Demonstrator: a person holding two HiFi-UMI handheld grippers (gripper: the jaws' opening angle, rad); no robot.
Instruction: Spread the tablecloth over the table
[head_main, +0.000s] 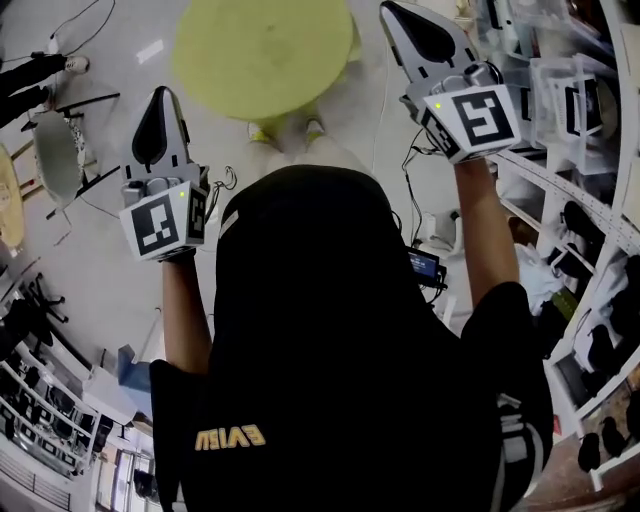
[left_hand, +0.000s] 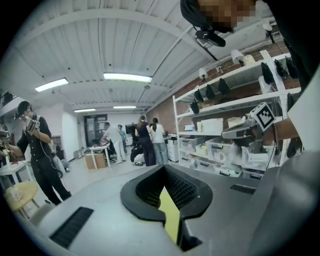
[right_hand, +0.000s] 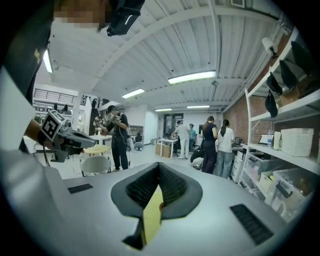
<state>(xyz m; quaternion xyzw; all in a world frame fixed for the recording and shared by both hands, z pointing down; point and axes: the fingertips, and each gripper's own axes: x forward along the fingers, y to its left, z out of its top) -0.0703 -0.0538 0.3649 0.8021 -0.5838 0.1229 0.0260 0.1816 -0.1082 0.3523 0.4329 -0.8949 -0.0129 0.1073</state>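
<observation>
The left tongs (head_main: 162, 100) and right tongs (head_main: 396, 14) are both pressed together and held raised, well apart, either side of the person's head (head_main: 300, 240). Each gripper view shows a yellow sliver in the slit behind the jaws; what it is cannot be told. The yellow-green tablecloth (head_main: 262, 50) covers a round desk, hidden beneath it, beyond and below the tongs.
</observation>
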